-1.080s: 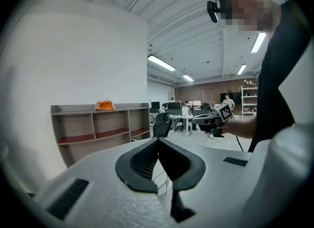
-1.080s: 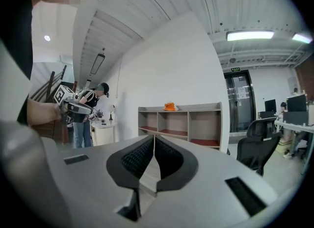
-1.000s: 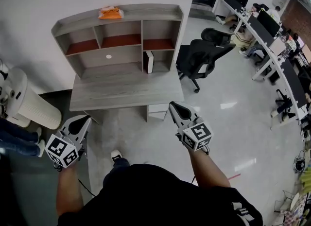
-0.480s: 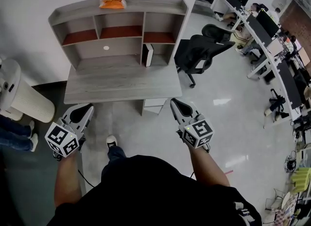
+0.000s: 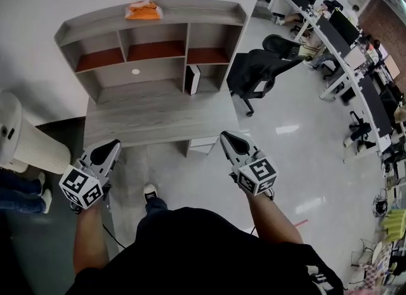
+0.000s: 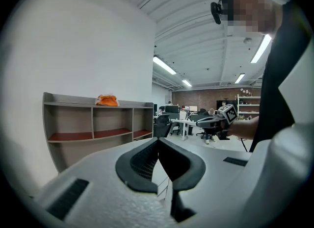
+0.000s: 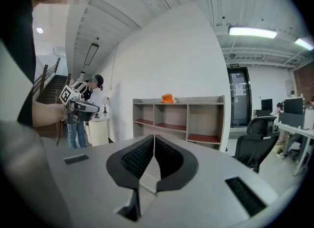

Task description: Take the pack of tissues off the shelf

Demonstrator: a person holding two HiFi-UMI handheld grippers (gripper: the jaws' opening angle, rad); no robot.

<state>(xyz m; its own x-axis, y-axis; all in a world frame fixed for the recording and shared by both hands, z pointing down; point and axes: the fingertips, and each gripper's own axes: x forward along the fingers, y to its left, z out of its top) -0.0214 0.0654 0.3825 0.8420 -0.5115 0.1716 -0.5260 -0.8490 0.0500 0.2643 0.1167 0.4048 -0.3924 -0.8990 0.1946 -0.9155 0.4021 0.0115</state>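
I can read no text from here. The left cube on the left gripper and the right cube on the right gripper carry only black-and-white square patterns, no letters or digits. In the right gripper view a small green sign sits above the doorway — too small for me to make out. At the bottom edge of the head view, the white print on the black shirt is cut off and blurred — unreadable.
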